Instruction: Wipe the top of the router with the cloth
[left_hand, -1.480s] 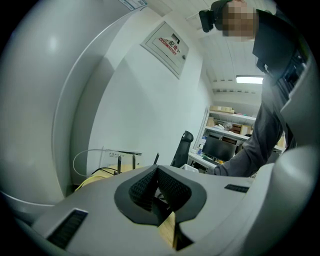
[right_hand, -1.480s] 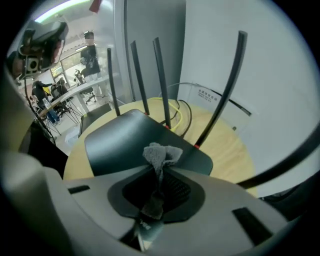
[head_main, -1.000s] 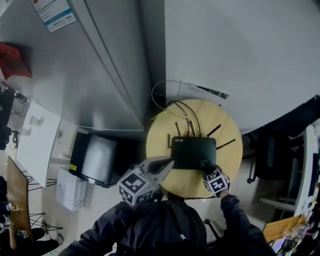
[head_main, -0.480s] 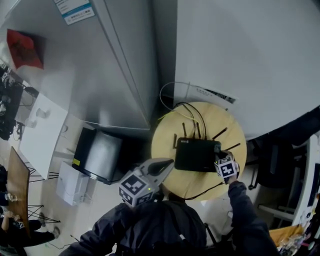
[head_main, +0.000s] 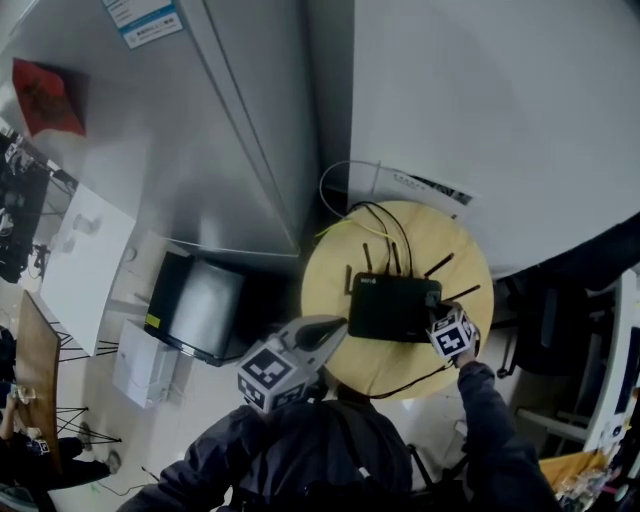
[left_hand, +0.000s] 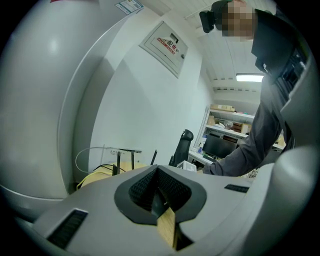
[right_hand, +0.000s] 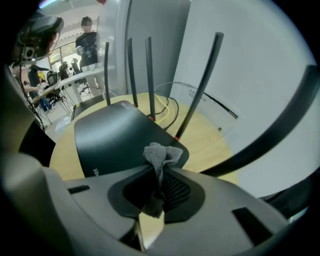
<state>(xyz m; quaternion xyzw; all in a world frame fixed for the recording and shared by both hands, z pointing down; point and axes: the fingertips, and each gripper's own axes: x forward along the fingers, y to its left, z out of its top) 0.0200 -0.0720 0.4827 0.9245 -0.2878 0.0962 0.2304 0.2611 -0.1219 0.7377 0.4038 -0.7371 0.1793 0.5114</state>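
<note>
The black router (head_main: 390, 308) lies on a round wooden table (head_main: 400, 372) with its antennas (right_hand: 149, 75) standing up at the back. My right gripper (head_main: 436, 312) is at the router's right front corner, shut on a small grey cloth (right_hand: 160, 155). The cloth bunches out of the jaws and rests against the router's top (right_hand: 115, 135) near that corner. My left gripper (head_main: 338, 326) hovers at the table's left edge, just left of the router, its jaws shut with nothing between them (left_hand: 157, 186). It is apart from the router.
Black and yellow cables (head_main: 372, 218) run from the router's back over the table's far edge to a white curved wall (head_main: 480, 120). A dark box (head_main: 192, 312) sits on the floor left of the table. An office chair (head_main: 545, 320) stands to the right.
My right gripper has slid with the cloth from the router's front middle to its right front corner, then stayed there. The left gripper has kept its place.
</note>
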